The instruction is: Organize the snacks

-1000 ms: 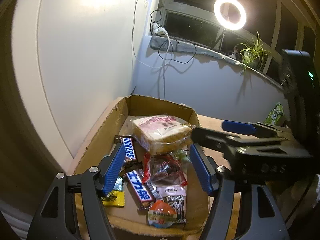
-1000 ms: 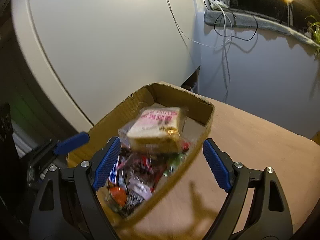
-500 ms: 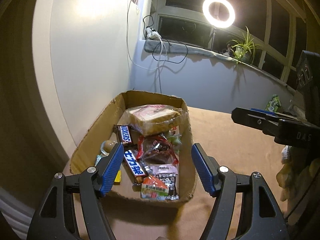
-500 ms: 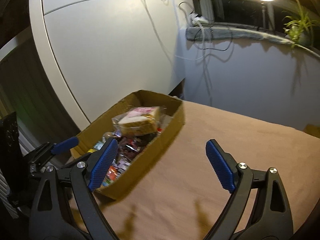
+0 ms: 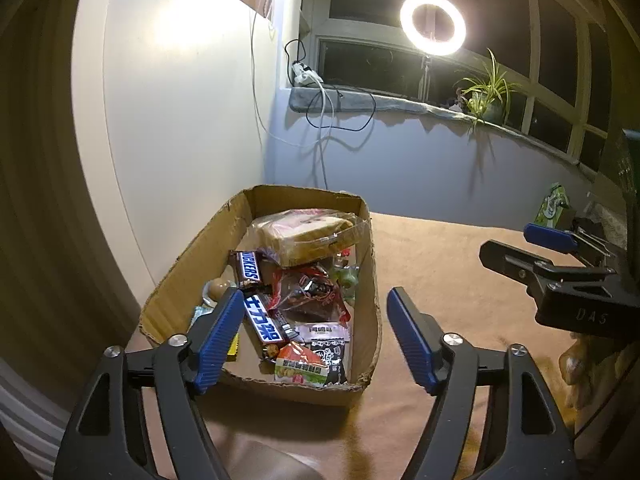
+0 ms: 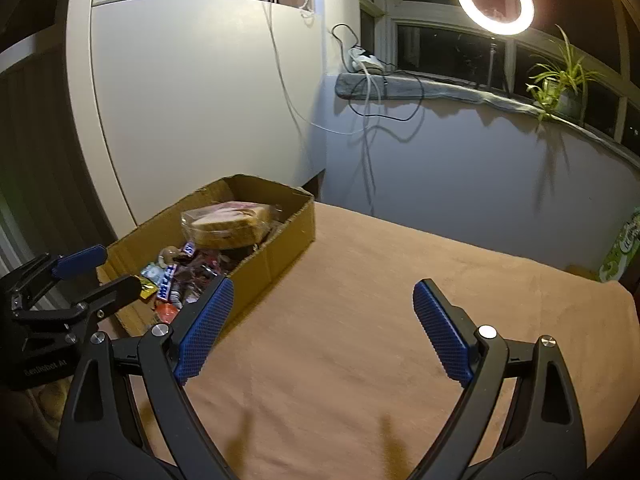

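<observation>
A cardboard box (image 5: pixel 373 276) (image 6: pixel 280 256) stands at the table's left edge and holds several snacks. A bagged bread slice (image 5: pixel 304 234) (image 6: pixel 226 226) lies on top at the far end. Nearer lie a Snickers bar (image 5: pixel 249 270), a second bar with blue lettering (image 5: pixel 262 322), a red wrapper (image 5: pixel 308 292) and an orange-green packet (image 5: pixel 300 364). My left gripper (image 5: pixel 313 294) hovers before the box's near end, its jaws opening with nothing gripped. My right gripper (image 6: pixel 322 284) is wide open over bare tabletop to the right of the box, holding nothing.
A brown cloth covers the table (image 6: pixel 400 300). A green carton (image 5: pixel 554 204) (image 6: pixel 624 248) stands at the far right. A white panel (image 5: pixel 180 120) rises close behind the box. Beyond are a windowsill with cables, a plant (image 5: pixel 486 96) and a ring light (image 5: pixel 433 24).
Both grippers have drawn back from the box. The right one has swung right, away from the snacks to open tabletop. The left jaws stand wider than before.
</observation>
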Demonstrator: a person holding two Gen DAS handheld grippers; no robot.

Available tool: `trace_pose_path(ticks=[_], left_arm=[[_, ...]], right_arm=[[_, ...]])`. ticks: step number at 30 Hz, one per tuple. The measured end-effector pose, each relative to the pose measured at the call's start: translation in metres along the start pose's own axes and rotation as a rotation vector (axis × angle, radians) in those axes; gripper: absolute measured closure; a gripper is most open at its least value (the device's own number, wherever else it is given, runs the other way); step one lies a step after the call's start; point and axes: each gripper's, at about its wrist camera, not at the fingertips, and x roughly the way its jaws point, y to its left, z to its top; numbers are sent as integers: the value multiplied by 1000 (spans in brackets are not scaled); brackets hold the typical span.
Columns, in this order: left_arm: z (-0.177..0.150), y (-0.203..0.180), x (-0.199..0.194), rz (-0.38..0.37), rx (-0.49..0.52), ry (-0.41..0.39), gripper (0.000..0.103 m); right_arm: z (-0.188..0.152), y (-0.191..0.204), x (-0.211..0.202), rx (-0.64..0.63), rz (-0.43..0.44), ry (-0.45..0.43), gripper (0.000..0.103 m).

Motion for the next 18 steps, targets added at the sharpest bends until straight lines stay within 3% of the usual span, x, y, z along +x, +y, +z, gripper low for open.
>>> trace_pose_path(ticks=[7,18], left_arm=[[-1,-8,2,7,7,3,25],[-2,-5,1,-7,-18,9,25]], right_arm=[[-11,-1,7,-23,-26,34,10],[-11,1,0,-37,-32,12,10]])
